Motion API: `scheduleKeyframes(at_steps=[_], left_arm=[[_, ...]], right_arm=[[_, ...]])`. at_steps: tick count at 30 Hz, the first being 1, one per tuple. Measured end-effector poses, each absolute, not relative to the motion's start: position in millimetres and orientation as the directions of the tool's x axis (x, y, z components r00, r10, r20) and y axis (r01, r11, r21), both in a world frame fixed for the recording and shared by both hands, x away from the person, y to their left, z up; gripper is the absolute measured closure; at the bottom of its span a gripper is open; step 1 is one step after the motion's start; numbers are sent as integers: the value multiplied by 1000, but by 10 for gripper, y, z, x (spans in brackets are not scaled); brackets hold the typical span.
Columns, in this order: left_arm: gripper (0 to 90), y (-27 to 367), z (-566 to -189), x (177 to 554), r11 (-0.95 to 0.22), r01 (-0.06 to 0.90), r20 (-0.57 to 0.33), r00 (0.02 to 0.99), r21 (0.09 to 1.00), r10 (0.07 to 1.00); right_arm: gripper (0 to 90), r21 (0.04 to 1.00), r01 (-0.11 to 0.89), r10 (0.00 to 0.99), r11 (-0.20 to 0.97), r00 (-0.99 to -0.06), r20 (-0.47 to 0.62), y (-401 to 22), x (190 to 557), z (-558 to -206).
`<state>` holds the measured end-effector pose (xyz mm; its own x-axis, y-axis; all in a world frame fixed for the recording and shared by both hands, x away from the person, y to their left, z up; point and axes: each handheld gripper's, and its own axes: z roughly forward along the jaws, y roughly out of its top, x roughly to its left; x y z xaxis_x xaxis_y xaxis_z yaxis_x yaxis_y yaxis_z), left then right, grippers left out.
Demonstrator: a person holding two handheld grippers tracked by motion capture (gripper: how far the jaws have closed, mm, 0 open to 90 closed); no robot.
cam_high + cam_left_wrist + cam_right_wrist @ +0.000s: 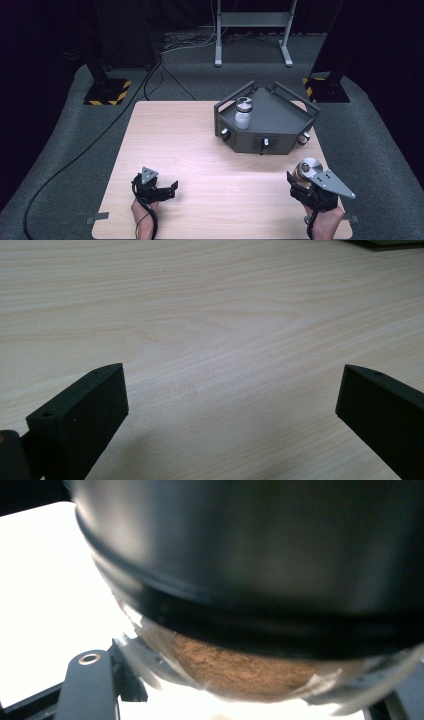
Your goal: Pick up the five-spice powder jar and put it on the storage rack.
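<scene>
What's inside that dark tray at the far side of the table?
One jar with a silvery lid stands in the dark tray, near its left corner; the jar looks whitish. The rest of the tray floor looks bare. The near wall hides a strip of floor behind it.

Counted: two jars, one (243,113) standing in the tray, far right, and one (305,169) near right in a gripper. One tray (280,112). One table (200,150). Two grippers, left (167,189) and right (296,181).
</scene>
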<state>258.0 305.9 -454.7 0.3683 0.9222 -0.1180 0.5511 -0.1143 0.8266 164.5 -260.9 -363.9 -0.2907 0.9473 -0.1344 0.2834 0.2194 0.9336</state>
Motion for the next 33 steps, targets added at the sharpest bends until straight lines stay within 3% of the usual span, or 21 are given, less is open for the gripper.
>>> scheduleKeyframes(at_steps=[33], left_arm=[[2,3054,-4541,2591,-120,554,-116,372,824,921]], right_arm=[[300,922,300,935,244,-324,-142,-2665,2140,-3348]])
